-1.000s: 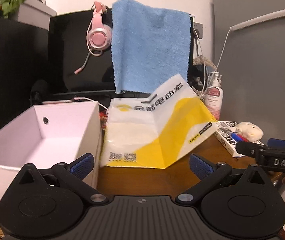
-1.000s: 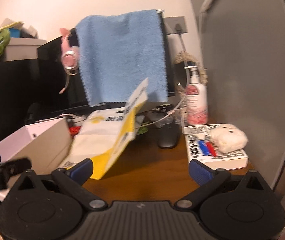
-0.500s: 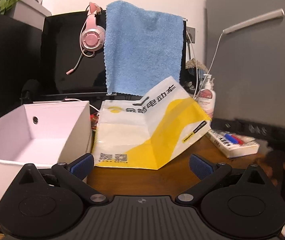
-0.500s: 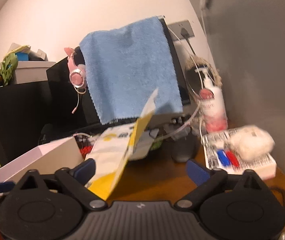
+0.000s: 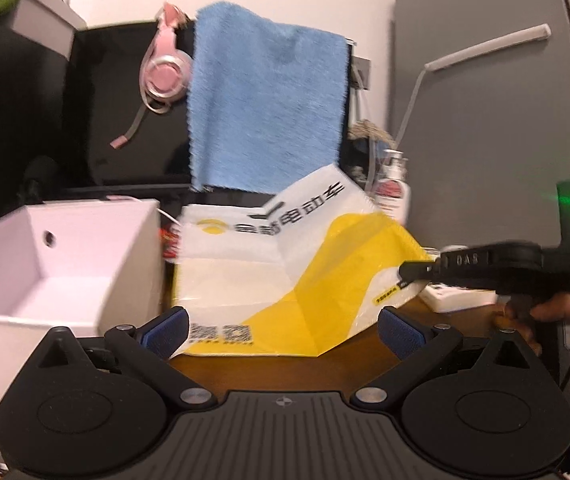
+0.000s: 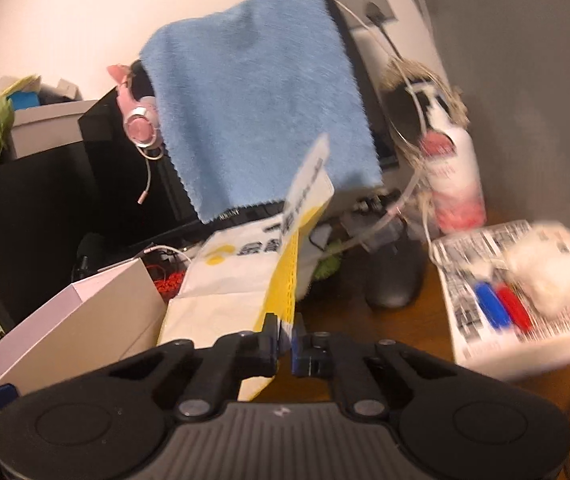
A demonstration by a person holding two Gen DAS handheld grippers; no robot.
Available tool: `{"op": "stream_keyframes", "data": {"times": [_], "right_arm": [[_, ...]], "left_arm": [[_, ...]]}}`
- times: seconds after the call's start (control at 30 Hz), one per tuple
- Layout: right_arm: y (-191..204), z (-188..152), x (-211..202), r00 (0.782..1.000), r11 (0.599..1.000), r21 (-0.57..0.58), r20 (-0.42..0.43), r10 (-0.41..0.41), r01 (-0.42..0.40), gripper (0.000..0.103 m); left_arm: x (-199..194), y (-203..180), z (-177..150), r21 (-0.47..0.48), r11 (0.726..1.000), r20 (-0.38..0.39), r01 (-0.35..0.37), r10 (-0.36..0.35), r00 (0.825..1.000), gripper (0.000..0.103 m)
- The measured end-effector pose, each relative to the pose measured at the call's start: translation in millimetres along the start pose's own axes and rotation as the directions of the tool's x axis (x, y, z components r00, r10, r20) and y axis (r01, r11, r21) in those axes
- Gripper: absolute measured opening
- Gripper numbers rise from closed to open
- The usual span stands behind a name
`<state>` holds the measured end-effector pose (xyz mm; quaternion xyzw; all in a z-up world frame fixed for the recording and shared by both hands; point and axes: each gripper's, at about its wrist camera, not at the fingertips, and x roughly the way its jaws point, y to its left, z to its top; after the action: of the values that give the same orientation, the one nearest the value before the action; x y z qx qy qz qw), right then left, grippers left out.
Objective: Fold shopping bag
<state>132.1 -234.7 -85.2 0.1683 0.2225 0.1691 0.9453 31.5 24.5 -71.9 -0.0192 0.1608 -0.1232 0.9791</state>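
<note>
On the wooden desk, the shopping bag stands half-folded against the white box at its left. The right gripper, reaching in from the bag's right side, has its jaws clamped on the bag's yellow edge, a hand on its handle. The left gripper sits level before the bag, jaws wide apart, nothing between them. Bare desk lies ahead of the bag. A blue towel hangs behind.
</note>
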Motion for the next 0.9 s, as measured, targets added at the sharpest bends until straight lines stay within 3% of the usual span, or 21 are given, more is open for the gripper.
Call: {"op": "stream_keyframes", "data": {"times": [0.17,0.33,0.5,0.6,0.7,0.8,0.9], "right_arm": [[-13.4,-17.5,-31.0,0.997,0.998,-0.028,-0.032,-0.064,0.063,0.005],[-23.4,-31.7,-52.6,0.99,0.991,-0.048,-0.054,-0.127,0.125,0.006],[-20.8,-37.5,-68.2,0.981,0.974,-0.111,0.004,-0.196,0.195,0.023],[-19.8,-34.1,-75.1,0.972,0.961,-0.145,0.046,-0.229,0.233,0.025],[-4.3,-36.5,-78.0,0.953,0.913,-0.275,0.111,-0.282,0.302,0.025],[12.4,-39.4,-80.6,0.928,0.837,-0.403,0.186,-0.323,0.372,0.01],[17.8,-41.2,-72.5,0.958,0.855,-0.433,0.108,-0.266,0.286,0.01]], "left_arm": [[-4.8,3.8,-1.9,-0.064,0.996,0.012,0.064,-0.063,0.998,0.102],[-4.9,6.0,-1.5,-0.073,0.996,0.015,0.045,-0.044,0.999,0.102],[-0.8,11.4,-2.1,-0.093,0.995,-0.019,0.026,-0.028,0.999,0.102],[3.9,13.2,-2.8,-0.091,0.996,-0.046,0.006,-0.01,0.999,0.102],[9.5,15.1,-4.8,-0.095,0.995,-0.07,0.009,-0.016,0.997,0.102],[14.2,16.8,-6.9,-0.112,0.994,-0.095,0.018,-0.028,0.995,0.102],[16.8,17.6,-8.8,-0.118,0.993,-0.109,0.015,-0.028,0.994,0.102]]}}
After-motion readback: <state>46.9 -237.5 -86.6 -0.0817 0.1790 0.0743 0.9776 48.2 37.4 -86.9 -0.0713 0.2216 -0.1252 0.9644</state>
